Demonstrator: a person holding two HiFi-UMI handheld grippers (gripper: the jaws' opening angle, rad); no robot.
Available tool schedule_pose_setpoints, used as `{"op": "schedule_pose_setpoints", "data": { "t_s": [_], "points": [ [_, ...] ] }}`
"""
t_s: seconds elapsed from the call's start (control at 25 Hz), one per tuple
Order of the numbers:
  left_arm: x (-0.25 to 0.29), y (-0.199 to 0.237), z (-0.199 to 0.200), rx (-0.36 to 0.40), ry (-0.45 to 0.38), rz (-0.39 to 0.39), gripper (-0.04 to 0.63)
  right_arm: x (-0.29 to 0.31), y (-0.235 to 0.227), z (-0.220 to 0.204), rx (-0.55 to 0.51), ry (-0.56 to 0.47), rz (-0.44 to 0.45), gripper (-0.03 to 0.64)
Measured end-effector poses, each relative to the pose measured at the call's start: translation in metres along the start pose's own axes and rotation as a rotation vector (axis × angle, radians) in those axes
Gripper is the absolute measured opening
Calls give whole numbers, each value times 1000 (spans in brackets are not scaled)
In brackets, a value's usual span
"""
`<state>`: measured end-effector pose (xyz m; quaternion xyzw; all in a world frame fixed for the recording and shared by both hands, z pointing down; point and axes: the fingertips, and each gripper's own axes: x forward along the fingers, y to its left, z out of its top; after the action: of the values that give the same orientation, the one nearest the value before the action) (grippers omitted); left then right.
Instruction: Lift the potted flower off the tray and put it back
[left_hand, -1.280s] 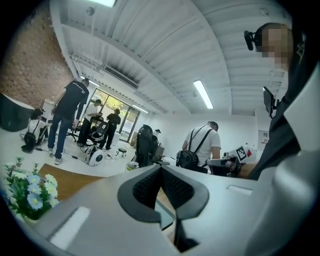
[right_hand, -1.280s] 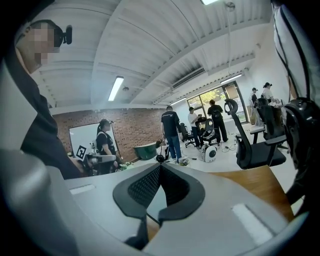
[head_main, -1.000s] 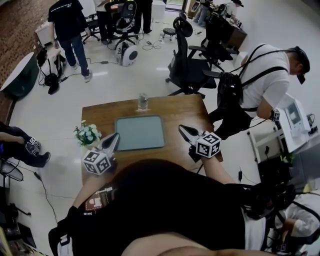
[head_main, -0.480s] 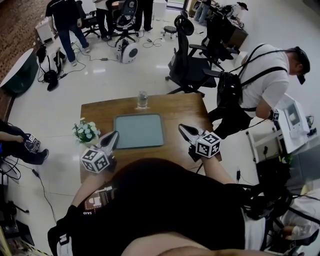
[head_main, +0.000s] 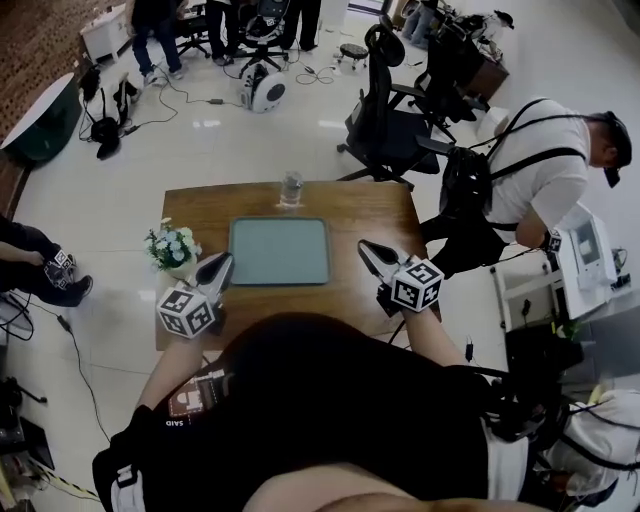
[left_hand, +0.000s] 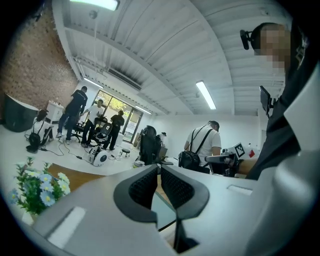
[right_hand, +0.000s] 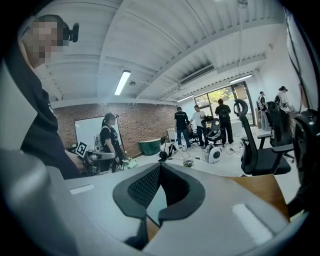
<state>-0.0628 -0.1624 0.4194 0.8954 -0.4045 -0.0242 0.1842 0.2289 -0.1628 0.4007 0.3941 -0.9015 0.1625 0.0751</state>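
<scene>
Change since 1 second back: next to none on the table (head_main: 375, 215). Slight shift of framing only. Same layout as before: potted flower (head_main: 173, 248) upright on bare wood just left of the tray (head_main: 279, 251), apart from its rim, not on it. Tray empty. Both grippers parked as before, by the tray's 2 near corners.

Judged a pause: flower already off the tray, return leg not yet begun, nothing in hand.

Left gripper (head_main: 217, 264): off the tray's near-left corner, between tray and flower, touching neither. Pads closed together, nothing between them.

Right gripper (head_main: 370, 250): just right of the tray's near-right corner. Closed tip to tip, likewise empty.

Glass (head_main: 291, 186) just beyond the tray's far edge, untouched.

Likely next: open the left jaws, reach further left of the tray for the pot.
</scene>
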Motion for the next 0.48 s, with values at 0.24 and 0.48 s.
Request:
{"op": "schedule_pose_setpoints", "data": {
  "t_s": [0.24, 0.48],
  "points": [
    [-26, 32, -22, 50, 55, 113, 100, 25, 7, -1, -21, 37, 47, 14],
    [-53, 89, -59, 50, 136, 228, 226, 75, 18, -18, -34, 83, 103, 14]
  ]
}}
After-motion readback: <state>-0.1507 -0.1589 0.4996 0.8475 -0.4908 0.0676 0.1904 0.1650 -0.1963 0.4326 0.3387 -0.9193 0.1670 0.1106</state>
